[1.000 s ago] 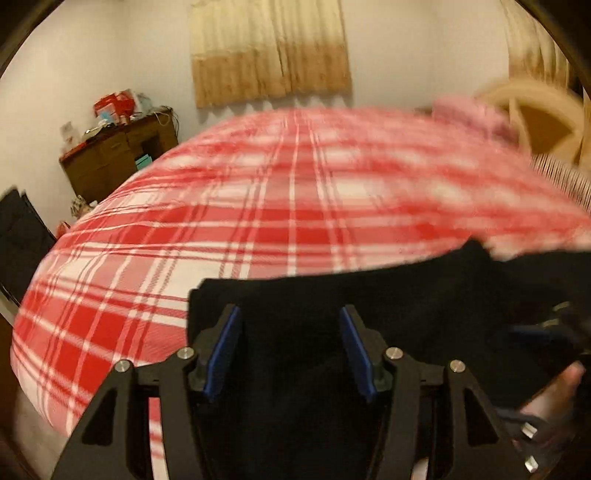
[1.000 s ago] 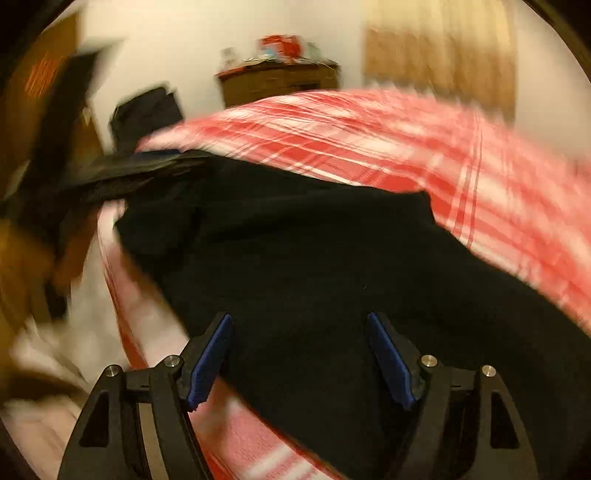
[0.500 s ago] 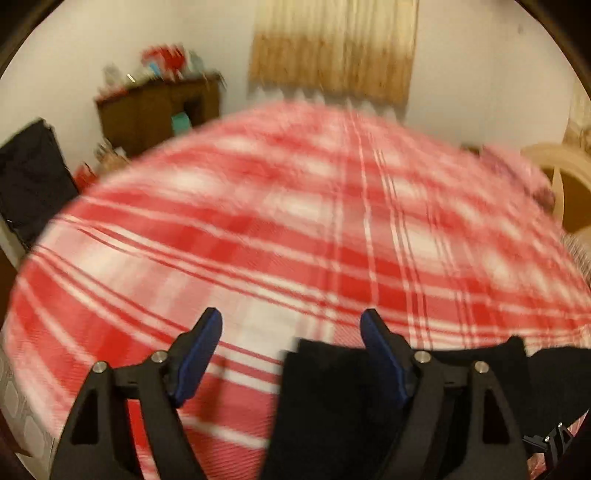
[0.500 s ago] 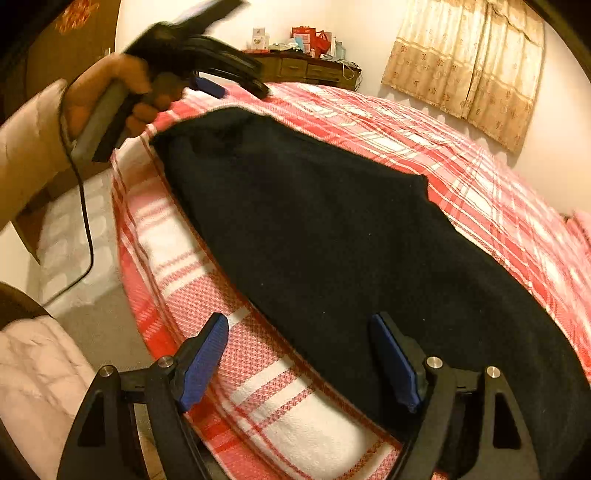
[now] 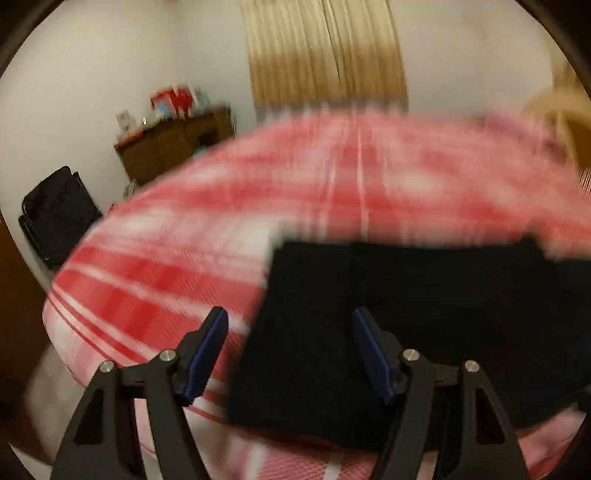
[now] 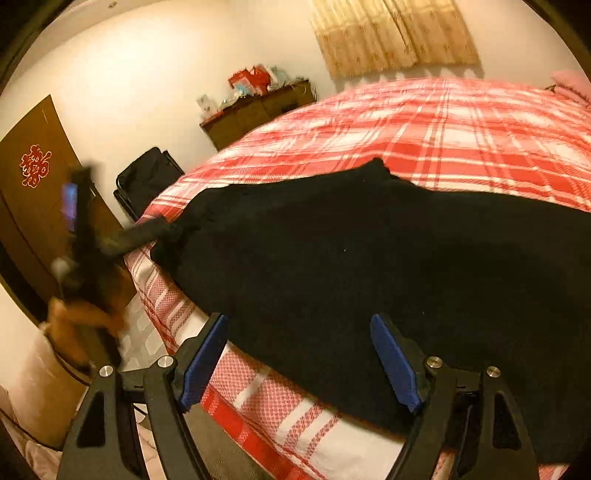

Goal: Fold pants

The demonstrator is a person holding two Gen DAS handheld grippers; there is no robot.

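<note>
Black pants (image 6: 369,266) lie flat on a red and white plaid bed (image 6: 443,122), near its front edge. In the left wrist view the pants (image 5: 424,314) fill the lower right. My left gripper (image 5: 290,350) is open, hovering over the left end of the pants; that view is blurred. It shows in the right wrist view (image 6: 147,232) at the pants' left end, blurred. My right gripper (image 6: 299,358) is open and empty, just above the pants' near edge.
A wooden dresser (image 6: 258,110) with clutter stands by the far wall. A black bag (image 6: 147,181) sits on the floor left of the bed. A brown door (image 6: 33,206) is at far left. Curtains (image 6: 395,33) hang behind the bed.
My left gripper has swung back over the left end of the pants, moving fast. My right gripper stays open by the near edge with little movement.
</note>
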